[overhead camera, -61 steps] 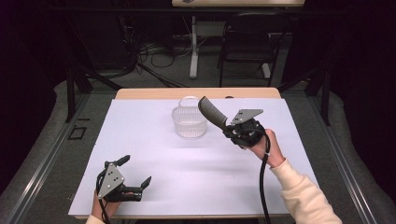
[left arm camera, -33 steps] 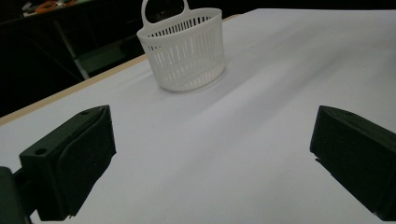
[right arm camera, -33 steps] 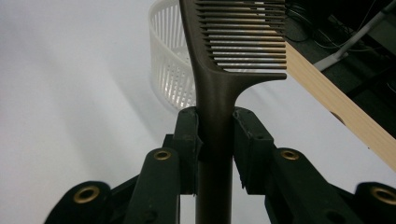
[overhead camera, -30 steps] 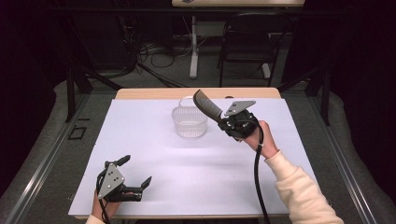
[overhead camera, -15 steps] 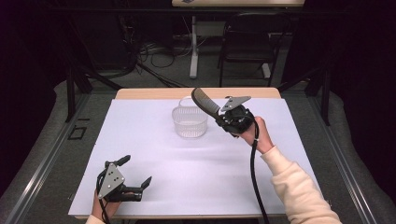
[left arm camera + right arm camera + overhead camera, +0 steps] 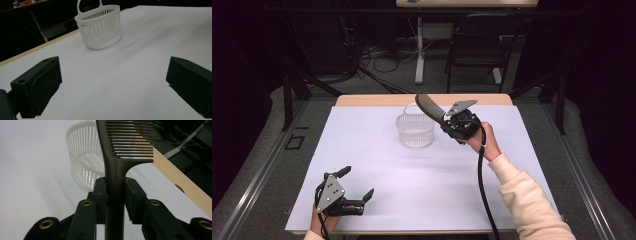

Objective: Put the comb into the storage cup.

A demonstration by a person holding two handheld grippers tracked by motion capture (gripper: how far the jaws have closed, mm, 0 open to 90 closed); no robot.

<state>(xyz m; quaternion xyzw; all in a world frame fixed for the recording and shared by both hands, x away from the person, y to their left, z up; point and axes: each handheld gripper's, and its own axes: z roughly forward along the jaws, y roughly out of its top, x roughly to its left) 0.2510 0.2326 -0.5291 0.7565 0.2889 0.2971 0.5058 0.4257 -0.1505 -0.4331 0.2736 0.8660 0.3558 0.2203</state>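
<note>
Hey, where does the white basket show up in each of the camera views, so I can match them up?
High view: the white basket stands mid-table toward the far edge, just left of the right gripper.
Left gripper view: top centre, beyond the open jaws.
Right gripper view: upper left, behind the comb clamped between the jaws.
Shared landmark: the table's wooden far edge.

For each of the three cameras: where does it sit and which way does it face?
High view: above the near edge, facing forward and down on the table; both forearms, left gripper, right gripper.
Left gripper view: low over the table, along its open jaws toward the basket.
Right gripper view: along jaws clamping the comb, above the basket.
Shared: every view has the basket.
</note>
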